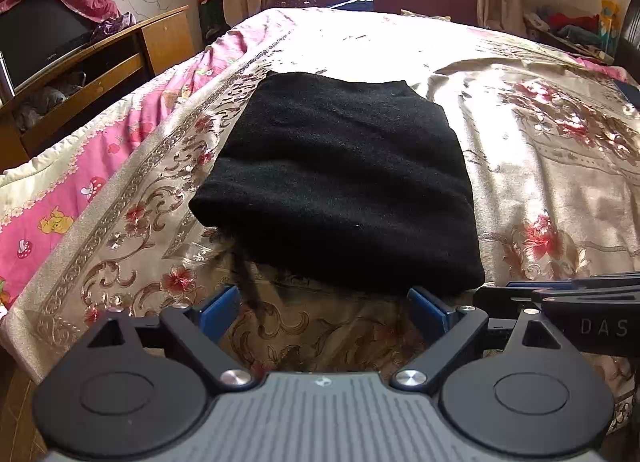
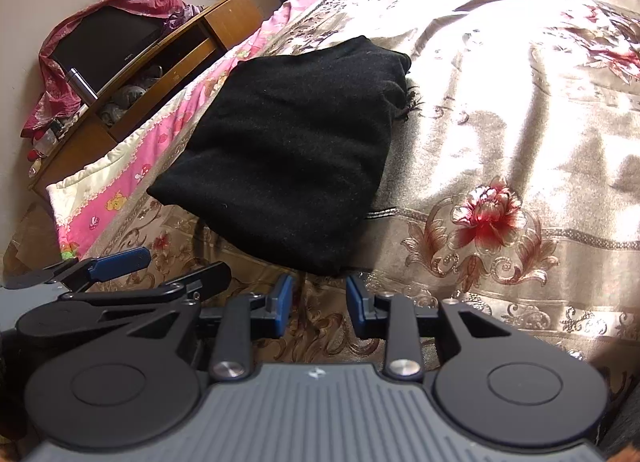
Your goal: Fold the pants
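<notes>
Both hand-held grippers, left (image 1: 324,312) and right (image 2: 318,304), hover released just before the folded black knit pants (image 1: 340,186) on the floral satin bedspread (image 1: 540,150).

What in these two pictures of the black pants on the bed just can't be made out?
- Pants: how many layers are folded. Both views show only the top; the fabric is too dark for seams.
- Cord in the left view: its upper end is hidden under the pants.
- Right gripper in the left view: cut off by the edge.
- Bed in the right view: sun glare washes out the pattern.
</notes>
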Tool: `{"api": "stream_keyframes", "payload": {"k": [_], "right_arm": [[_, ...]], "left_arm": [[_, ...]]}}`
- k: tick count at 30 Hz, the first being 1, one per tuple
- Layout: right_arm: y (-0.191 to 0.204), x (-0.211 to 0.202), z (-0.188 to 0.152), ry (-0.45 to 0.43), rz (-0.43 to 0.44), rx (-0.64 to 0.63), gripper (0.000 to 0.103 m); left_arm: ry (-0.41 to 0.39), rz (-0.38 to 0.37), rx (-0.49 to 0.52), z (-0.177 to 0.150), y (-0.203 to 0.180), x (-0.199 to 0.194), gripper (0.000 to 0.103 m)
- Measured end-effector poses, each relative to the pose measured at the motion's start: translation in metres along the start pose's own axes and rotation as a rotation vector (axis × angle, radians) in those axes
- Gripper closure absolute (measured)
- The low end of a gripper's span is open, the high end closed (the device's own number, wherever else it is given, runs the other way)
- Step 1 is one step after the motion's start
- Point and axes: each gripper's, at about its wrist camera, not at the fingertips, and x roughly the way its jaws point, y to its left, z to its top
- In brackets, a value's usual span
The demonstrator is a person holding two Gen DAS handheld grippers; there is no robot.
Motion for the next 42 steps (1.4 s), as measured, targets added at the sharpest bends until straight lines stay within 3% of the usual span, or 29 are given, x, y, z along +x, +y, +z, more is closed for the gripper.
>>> {"api": "stream_keyframes", "payload": {"k": [11,18,42], "right_arm": [[0.004,0.001,-0.001,0.018,0.016,-0.004,0.071],[0.007,0.004,-0.003,0.031,-0.018,-0.015,0.071],[0.015,0.012,-0.009,0.065,-0.004,-0.028,0.071]], "left_arm": [[0.039,-0.027,-0.032,0.000,0.008,0.000,0.000],[0.038,-0.003,-0.032,-0.003,0.010,-0.005,0.000],[0.047,0.083,0.012,-0.005,0.005,-0.003,0.000]]}}
